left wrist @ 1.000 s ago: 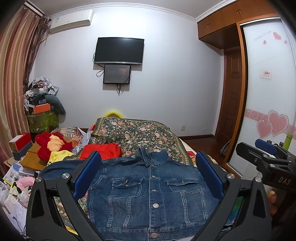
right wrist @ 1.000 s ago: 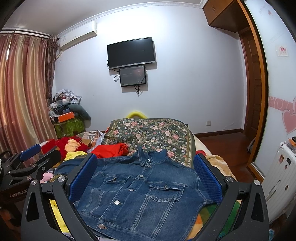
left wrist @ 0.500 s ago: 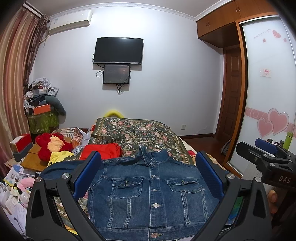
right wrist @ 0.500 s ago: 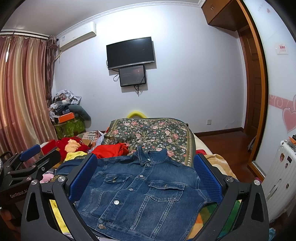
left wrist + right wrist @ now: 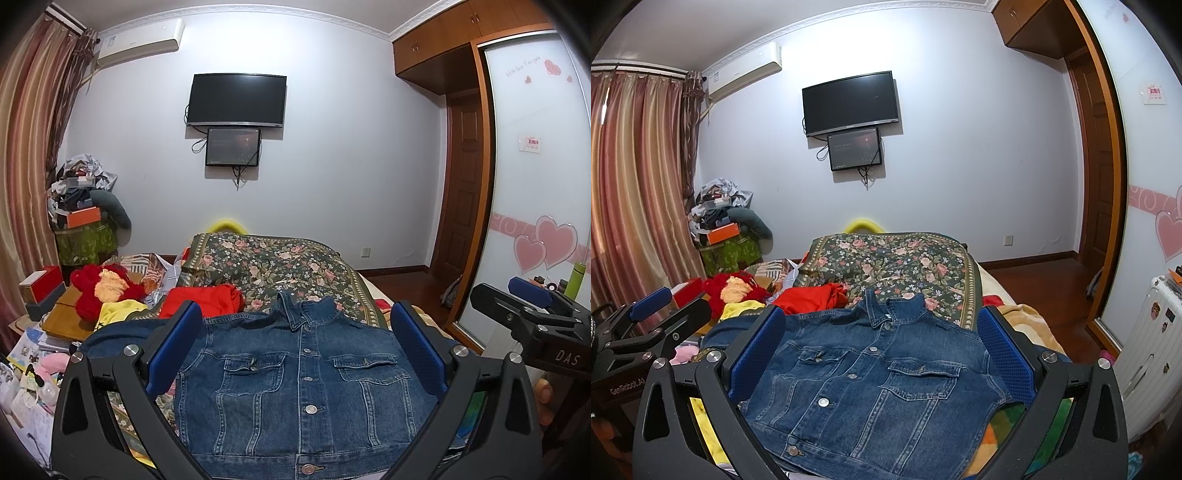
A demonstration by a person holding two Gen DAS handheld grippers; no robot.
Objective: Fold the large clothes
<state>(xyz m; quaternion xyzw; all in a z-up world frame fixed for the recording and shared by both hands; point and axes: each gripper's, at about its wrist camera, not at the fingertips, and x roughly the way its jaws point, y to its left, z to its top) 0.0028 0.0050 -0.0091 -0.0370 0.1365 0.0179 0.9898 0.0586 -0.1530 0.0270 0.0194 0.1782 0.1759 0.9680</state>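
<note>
No fold shows yet: the jacket (image 5: 295,384) lies flat, front up and buttoned, on the bed (image 5: 273,266), one sleeve out to its left, while the left gripper (image 5: 295,354) and right gripper (image 5: 882,358) hover wide open, holding nothing.

- Home bedroom: bed (image 5: 373,295) w/ floral cover (image 5: 273,266) in the middle.
- TV (image 5: 236,99) on far wall, AC unit (image 5: 140,42) up left.
- Curtains (image 5: 635,184) left; wardrobe (image 5: 535,177) w/ heart stickers right.
- Clothes pile (image 5: 81,188) far left.
</note>
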